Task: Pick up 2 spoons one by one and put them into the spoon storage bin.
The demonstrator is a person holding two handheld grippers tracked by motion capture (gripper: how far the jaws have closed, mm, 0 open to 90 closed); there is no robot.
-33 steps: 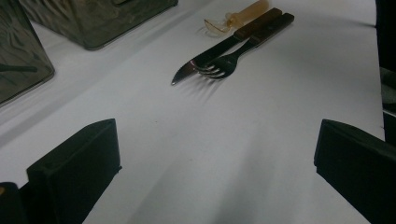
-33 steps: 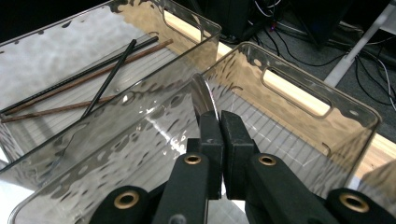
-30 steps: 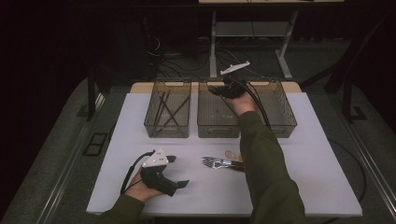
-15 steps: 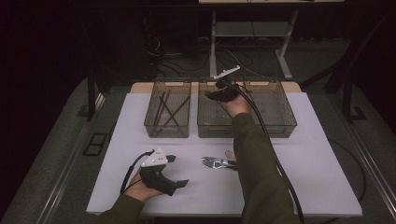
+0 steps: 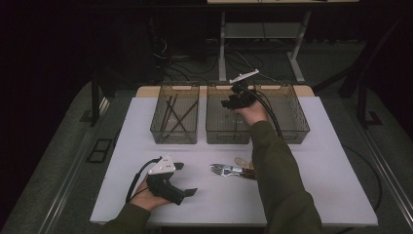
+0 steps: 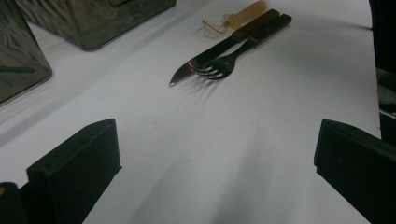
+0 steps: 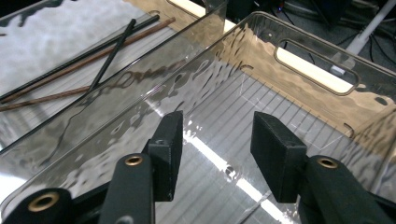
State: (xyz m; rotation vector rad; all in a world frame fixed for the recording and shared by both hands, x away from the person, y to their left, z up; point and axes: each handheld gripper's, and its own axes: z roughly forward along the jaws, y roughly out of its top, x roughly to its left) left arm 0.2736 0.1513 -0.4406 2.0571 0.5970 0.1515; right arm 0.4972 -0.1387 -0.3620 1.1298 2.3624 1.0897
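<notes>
Cutlery lies near the table's front edge: a fork [image 6: 224,63] and a knife [image 6: 210,58] side by side, touching, with a clear plastic spoon [image 6: 233,18] just beyond their dark handles. In the high view the person's right sleeve [image 5: 275,170] covers the handle ends. The left gripper [image 5: 170,183] rests on the white table [image 5: 331,161] in the left hand, in the same place as a second ago, its jaws spread wide with only bare tabletop between them. Farther off, the right gripper [image 7: 217,137] hangs over the middle one of three clear bins [image 7: 243,84], low inside its walls. Its jaws have just been opening and now stand partly apart with nothing between them; whether anything lies on the ribbed bin floor below is hard to make out through the glare. The left bin [image 5: 175,114] holds thin dark sticks [image 7: 88,60], unchanged. No writing can be read anywhere.
</notes>
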